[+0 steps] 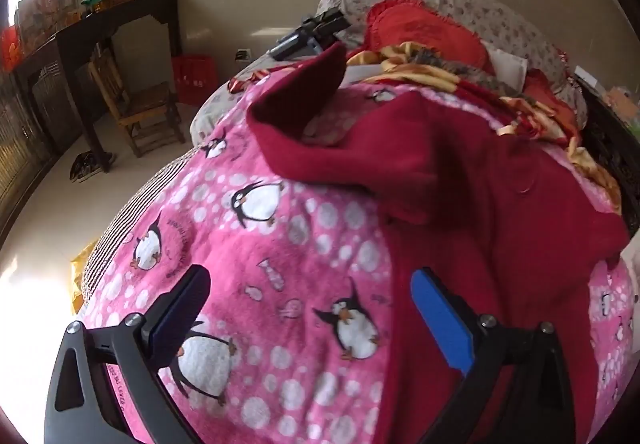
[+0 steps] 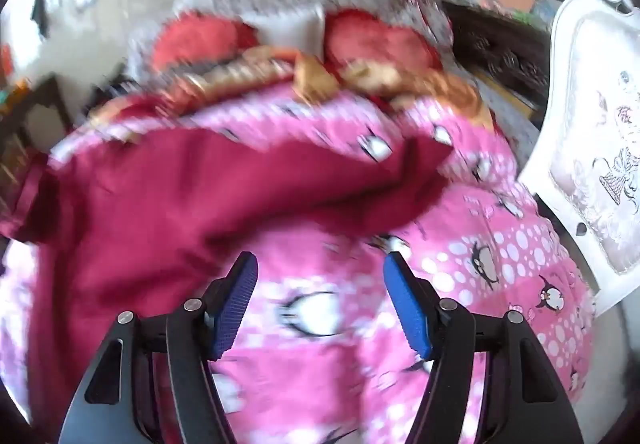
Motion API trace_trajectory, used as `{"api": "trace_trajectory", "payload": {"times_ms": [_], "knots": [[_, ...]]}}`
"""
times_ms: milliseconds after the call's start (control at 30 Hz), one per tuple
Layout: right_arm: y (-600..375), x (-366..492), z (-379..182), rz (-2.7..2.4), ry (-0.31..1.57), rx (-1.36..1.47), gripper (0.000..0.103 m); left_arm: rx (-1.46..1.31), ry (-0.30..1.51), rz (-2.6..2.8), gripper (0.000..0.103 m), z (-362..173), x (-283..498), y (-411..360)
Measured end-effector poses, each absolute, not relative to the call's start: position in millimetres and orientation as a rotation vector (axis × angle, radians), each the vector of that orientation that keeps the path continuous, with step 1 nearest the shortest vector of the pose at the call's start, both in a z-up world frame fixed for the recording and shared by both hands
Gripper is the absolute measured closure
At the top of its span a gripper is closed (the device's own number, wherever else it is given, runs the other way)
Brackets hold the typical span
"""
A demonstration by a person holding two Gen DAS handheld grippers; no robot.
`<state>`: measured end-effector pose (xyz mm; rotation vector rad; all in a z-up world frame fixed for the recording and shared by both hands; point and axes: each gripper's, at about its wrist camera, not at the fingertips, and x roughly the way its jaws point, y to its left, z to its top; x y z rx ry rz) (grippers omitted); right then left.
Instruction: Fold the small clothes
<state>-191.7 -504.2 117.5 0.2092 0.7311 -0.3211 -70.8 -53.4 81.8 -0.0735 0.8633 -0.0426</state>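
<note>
A dark red garment (image 1: pixel 460 179) lies crumpled on a pink penguin-print blanket (image 1: pixel 256 244), one sleeve sticking up toward the far side of the bed. My left gripper (image 1: pixel 312 296) hangs open above the blanket at the garment's near left edge, its right blue pad (image 1: pixel 440 320) over the red cloth, nothing pinched. In the blurred right wrist view the same garment (image 2: pixel 168 203) spreads across the left and middle. My right gripper (image 2: pixel 320 280) is open over bare pink blanket (image 2: pixel 480 284), just below the garment's lower edge.
Red pillows (image 1: pixel 420 27) and a yellow-red quilt (image 1: pixel 532 107) are heaped at the head of the bed. A wooden chair (image 1: pixel 132 99), dark table (image 1: pixel 96 31) and red crate (image 1: pixel 196 75) stand on the floor to the left. A white carved chair (image 2: pixel 592 147) stands by the bed's right side.
</note>
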Motion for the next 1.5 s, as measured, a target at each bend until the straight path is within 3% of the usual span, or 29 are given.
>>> {"api": "trace_trajectory", "payload": {"times_ms": [200,533,800,933,1500], "knots": [[-452.1,-179.9,152.0,-0.188,0.689,0.300,0.055,-0.073,0.843,-0.092,0.001,99.1,-76.9,-74.4],[-372.8,-150.9,145.6,0.053,0.724,0.346,0.055,-0.040,0.821,-0.145,0.001,108.2,-76.6,-101.8],[-330.4,-137.9,148.3,-0.006,0.703,0.158,0.055,-0.030,0.821,-0.189,0.001,105.5,-72.9,-115.3],[-320.2,-138.0,157.1,-0.029,0.644,0.095,0.055,-0.020,0.821,-0.194,0.001,103.7,-69.7,-118.8],[-311.6,-114.4,136.6,-0.019,0.732,0.094,0.055,-0.026,0.836,-0.167,0.001,97.3,-52.1,-112.3]]}}
